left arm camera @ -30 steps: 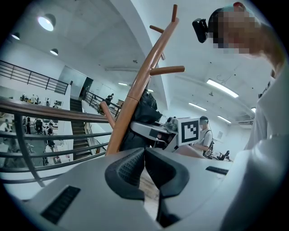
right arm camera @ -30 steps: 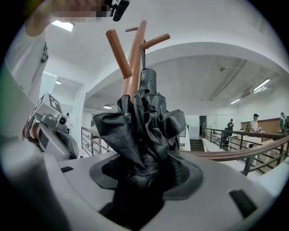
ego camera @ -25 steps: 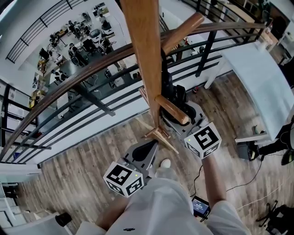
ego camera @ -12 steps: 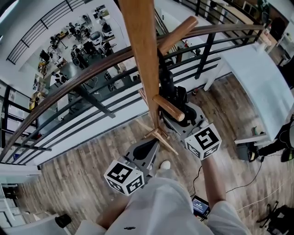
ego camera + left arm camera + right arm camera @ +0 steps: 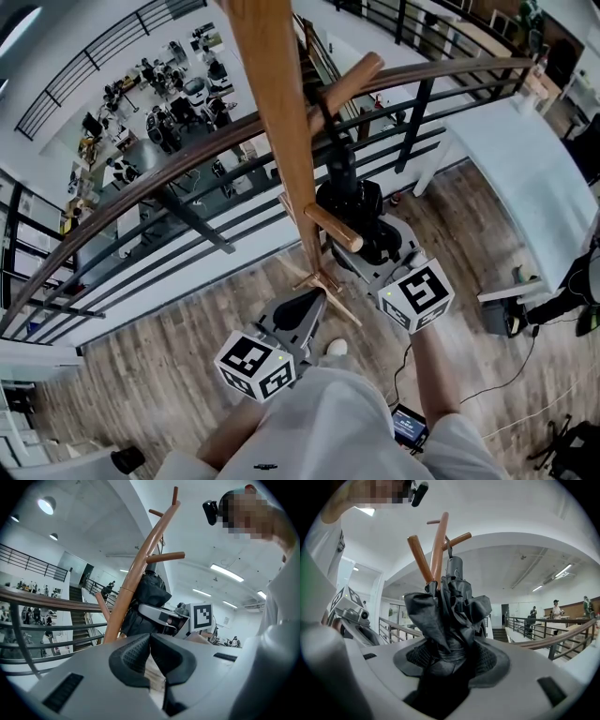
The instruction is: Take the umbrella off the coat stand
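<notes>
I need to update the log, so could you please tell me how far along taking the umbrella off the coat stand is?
Done: the right gripper is clamped on the folded black umbrella. In hand: freeing it, as its strap appears looped over a peg of the coat stand. Left: clear the strap off the peg and draw the umbrella away. The left gripper is shut and empty.
</notes>
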`<control>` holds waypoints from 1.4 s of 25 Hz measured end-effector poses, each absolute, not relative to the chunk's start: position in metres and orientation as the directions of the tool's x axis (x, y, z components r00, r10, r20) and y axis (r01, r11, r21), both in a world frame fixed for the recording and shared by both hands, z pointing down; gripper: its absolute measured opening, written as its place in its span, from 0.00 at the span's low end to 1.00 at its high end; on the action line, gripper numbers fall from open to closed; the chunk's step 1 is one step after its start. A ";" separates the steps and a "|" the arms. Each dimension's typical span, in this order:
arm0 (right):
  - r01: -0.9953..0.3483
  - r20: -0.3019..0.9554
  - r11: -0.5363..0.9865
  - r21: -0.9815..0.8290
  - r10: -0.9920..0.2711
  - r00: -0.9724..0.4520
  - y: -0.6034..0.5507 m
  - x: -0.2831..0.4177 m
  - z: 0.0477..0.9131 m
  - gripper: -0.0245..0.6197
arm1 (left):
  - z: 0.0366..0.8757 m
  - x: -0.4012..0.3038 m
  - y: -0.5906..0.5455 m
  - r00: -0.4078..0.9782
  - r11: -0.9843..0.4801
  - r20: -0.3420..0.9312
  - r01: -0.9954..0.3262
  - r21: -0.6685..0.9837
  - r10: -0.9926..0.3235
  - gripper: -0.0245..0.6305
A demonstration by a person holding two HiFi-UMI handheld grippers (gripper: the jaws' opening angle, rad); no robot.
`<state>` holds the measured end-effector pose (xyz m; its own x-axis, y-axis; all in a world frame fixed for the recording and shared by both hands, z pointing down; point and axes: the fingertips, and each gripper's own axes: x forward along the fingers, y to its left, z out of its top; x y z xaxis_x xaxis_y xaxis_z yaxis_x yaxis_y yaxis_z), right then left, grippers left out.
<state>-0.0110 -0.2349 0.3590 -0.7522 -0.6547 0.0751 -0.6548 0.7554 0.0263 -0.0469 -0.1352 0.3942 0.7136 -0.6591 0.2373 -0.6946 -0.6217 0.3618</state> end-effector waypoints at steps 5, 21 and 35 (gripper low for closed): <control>-0.653 0.064 0.755 0.057 -0.655 -0.753 -0.236 -0.008 0.348 0.44 | 0.389 -0.043 -0.139 0.715 -0.627 0.226 -0.693 0.357 -0.662 0.07; -0.679 0.030 0.731 0.069 -0.681 -0.731 -0.244 -0.001 0.321 0.44 | 0.378 -0.033 -0.147 0.727 -0.648 0.188 -0.679 0.347 -0.661 0.07; -0.712 -0.012 0.698 0.076 -0.714 -0.700 -0.250 0.016 0.299 0.44 | 0.372 -0.027 -0.150 0.738 -0.669 0.162 -0.666 0.332 -0.654 0.07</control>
